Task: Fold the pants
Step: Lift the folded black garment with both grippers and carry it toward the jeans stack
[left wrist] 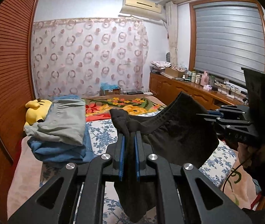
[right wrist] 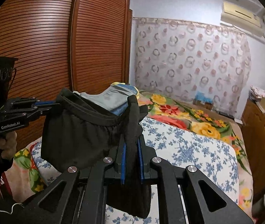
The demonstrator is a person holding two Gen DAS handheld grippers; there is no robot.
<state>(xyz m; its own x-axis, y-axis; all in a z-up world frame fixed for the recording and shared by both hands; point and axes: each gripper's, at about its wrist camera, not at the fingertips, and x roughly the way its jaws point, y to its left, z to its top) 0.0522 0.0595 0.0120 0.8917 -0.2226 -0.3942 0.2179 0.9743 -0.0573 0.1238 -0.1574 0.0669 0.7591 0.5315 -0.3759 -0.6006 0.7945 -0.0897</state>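
Bedroom with a louvred wooden wardrobe (right wrist: 57,43) and one bed (right wrist: 198,149) under a blue-flowered sheet. On it, at ten o'clock from the left gripper (left wrist: 130,149), sits one stack of folded clothes (left wrist: 61,130) — a grey piece on blue ones — beside one yellow plush toy (left wrist: 36,110). One pair of black pants (right wrist: 80,130) hangs in the air above the sheet, stretched by its elastic waistband between the two grippers. Both sets of fingers are nearly closed, each pinching a bunched waistband corner; the right gripper (right wrist: 132,155) holds its corner at twelve o'clock. The fabric looks light, soft and limp — it will likely sag and crumple, so the thicker waistband seems the surest hold.
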